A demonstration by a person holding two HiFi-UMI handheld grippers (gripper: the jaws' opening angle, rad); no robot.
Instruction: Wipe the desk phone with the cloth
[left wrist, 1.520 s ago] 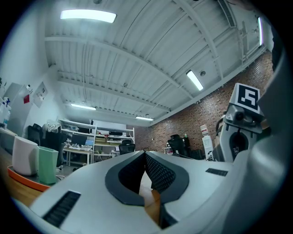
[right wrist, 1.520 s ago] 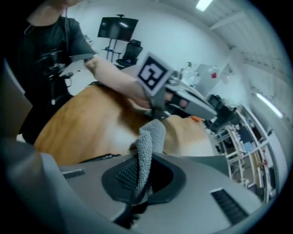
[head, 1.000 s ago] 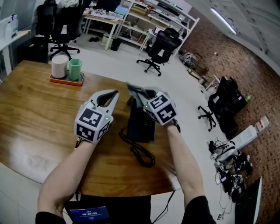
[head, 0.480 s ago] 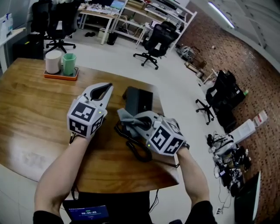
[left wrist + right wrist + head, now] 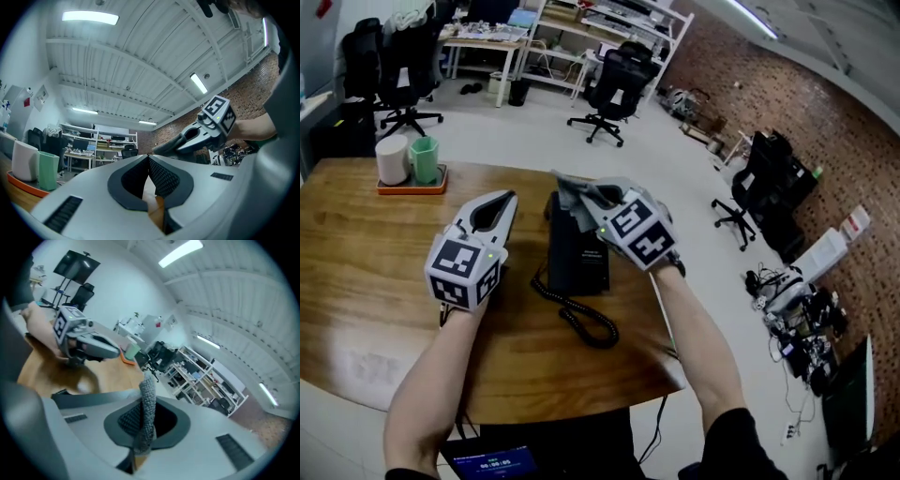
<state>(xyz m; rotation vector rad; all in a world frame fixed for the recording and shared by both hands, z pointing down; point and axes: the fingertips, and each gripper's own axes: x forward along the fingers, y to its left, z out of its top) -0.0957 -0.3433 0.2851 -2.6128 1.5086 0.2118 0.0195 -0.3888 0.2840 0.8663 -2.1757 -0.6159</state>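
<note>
My desk phone (image 5: 577,255) sat mid-table (image 5: 356,262), with the right gripper (image 5: 592,208) over its far end, clamped on the grey cloth (image 5: 570,190). The orange tray (image 5: 411,187) (far left) held a white cup (image 5: 392,159) and a green cup (image 5: 423,159). The left gripper (image 5: 499,201) was just left of the phone, jaws closed on nothing.

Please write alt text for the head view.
The right gripper, shut on a grey cloth, is at the far end of a black desk phone on a wooden table; the left gripper, shut, is beside it.

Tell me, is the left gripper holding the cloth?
No, the cloth is pinched in the right gripper; the left gripper has its jaws together on nothing.
</note>
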